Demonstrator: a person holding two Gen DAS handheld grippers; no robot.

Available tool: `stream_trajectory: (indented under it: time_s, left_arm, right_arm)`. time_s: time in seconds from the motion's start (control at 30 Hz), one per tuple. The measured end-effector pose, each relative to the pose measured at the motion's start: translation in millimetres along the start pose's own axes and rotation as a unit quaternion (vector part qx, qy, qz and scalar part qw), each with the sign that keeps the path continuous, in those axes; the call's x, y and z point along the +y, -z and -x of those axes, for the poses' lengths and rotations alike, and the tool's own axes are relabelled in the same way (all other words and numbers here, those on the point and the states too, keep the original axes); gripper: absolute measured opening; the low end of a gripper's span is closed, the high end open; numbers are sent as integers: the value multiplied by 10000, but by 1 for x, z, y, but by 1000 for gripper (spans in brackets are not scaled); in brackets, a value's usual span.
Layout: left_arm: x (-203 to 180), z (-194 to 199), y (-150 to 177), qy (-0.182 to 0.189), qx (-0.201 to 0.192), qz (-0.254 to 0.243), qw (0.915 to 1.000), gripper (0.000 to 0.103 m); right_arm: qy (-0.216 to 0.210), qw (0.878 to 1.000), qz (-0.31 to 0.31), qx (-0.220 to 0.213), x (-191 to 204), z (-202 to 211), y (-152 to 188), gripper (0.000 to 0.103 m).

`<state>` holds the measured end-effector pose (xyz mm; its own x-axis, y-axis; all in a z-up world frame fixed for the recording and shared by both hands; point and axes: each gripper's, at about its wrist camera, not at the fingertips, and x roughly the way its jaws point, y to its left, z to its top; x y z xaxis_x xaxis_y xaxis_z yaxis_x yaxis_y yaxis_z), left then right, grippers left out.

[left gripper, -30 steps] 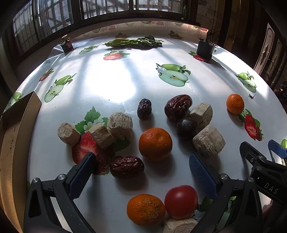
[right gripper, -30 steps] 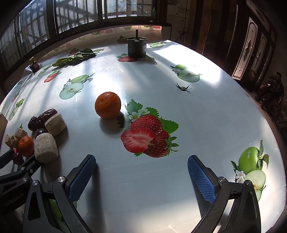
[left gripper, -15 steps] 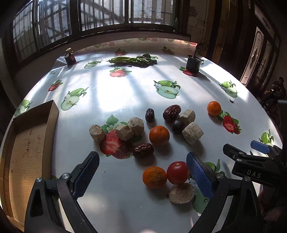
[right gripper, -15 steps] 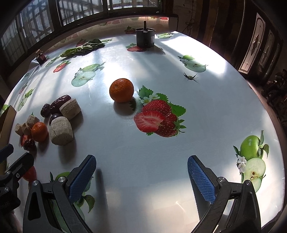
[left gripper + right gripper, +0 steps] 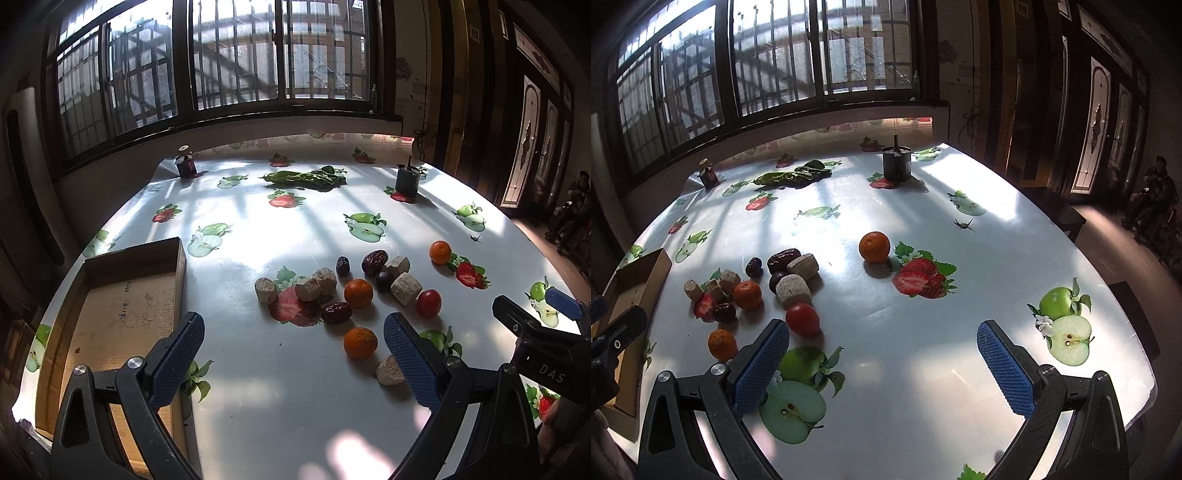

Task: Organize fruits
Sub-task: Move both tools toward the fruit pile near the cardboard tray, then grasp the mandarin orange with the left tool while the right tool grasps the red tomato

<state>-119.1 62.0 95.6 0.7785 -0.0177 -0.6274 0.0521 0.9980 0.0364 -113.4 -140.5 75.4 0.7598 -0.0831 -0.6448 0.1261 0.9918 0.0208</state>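
Loose fruit lies mid-table: three oranges [image 5: 358,292] [image 5: 360,342] [image 5: 440,252], a red tomato [image 5: 429,302], dark red dates [image 5: 336,312] [image 5: 374,257], dark plums [image 5: 342,265] and several beige cut chunks [image 5: 405,288]. A shallow cardboard box [image 5: 122,317] lies at the left. My left gripper [image 5: 293,354] is open and empty, raised above the table's near side. My right gripper [image 5: 882,363] is open and empty, right of the pile; the tomato [image 5: 802,318] and the far orange [image 5: 874,246] show in its view.
The white tablecloth [image 5: 295,229] has printed strawberries and apples. A leafy green bunch [image 5: 306,177], a small dark jar [image 5: 185,165] and a dark cup [image 5: 407,181] stand at the back. The table's right edge [image 5: 1108,280] drops to the floor.
Both grippers have pulled back and risen, so more of the table and the cardboard box now show. Both stayed open. The fruit has not moved.
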Motion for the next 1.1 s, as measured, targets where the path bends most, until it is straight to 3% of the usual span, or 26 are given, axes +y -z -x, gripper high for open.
stream_trajectory:
  time_s: [0.2,0.47,0.83,1.0,1.1]
  left_arm:
    - [3,1,5,69,-9,15,10000,98]
    - [19,-10,9,140,117,181,9997,98]
    - [77,-39,-3,-149,377,913,9950,98]
    - [57,-56,-2,451,629,768,9940,98]
    - [29,-66,2,935,775,424,9917,89]
  right_arm:
    - [-4,9990,306,-336,18,13,4,103]
    - [-269,9995,176,-4,15,-4,6,102]
    - [-362,9984,-184,395,-33,-24,-2,102]
    - [-1004,9926,-223,648,-34,-38,-16,98]
    - [-1481,9834,-102,1041,-22,-59,-21,84]
